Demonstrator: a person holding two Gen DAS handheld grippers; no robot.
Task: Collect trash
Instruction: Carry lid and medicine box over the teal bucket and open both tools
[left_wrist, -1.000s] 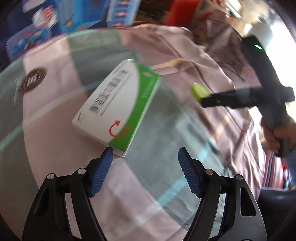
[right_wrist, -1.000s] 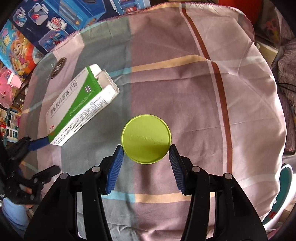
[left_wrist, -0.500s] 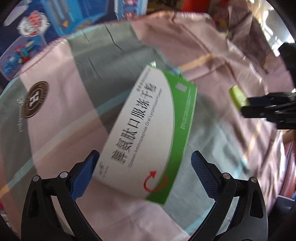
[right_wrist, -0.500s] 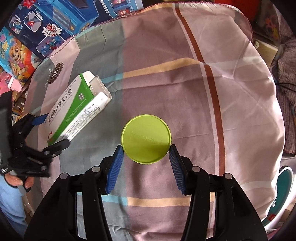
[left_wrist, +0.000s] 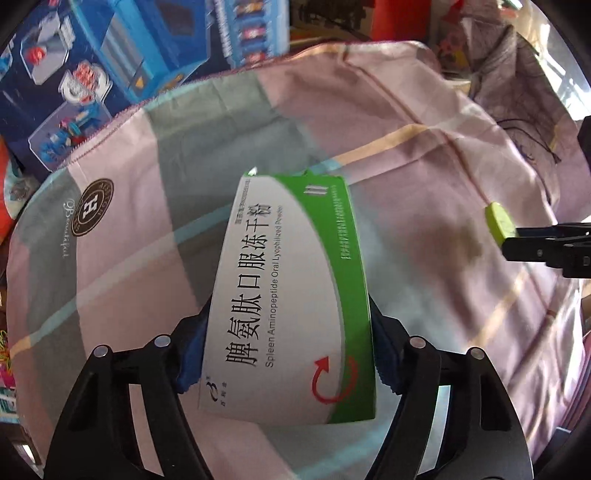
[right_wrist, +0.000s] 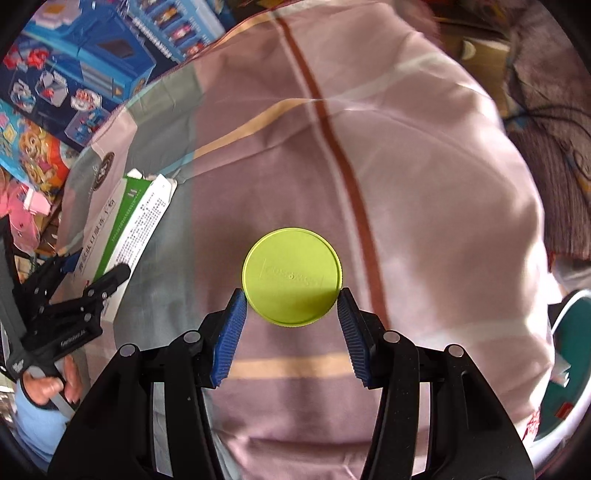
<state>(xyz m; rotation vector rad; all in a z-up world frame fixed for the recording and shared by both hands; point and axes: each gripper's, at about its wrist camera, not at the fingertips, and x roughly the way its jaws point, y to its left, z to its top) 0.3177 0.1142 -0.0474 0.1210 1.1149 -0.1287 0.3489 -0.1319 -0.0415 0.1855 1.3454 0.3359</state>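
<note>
On the left, we have our left gripper (left_wrist: 290, 349) around the green-and-white medicine box (left_wrist: 291, 295). Its jaws have just been closing, and the blue pads (left_wrist: 190, 365) now sit against the box's two long sides, so we read it as clamped on the carton. The box's near end is between the fingers and its far end, with an open flap, points away over the checked cloth (left_wrist: 129, 229) that covers the surface. From the right wrist view we see the same box at the left edge, held in that gripper, a hand (right_wrist: 48, 387) wrapped round the handle below it. Whether the box is already off the cloth we cannot tell.

Further right, our right gripper (right_wrist: 290, 321) holds the lime-green round lid (right_wrist: 291, 277) by its rim, one pad on each side, above the pink part of the cloth. In the left wrist view the lid appears edge-on at the right, well apart from the box.

So we judge both pieces of trash are now in hand and the picking step is done. The next move calls for carrying them to a bin. A white-rimmed teal container (right_wrist: 569, 354) shows at the far right edge; if that is the bin, we should keep both grips firm and swing that way.
</note>
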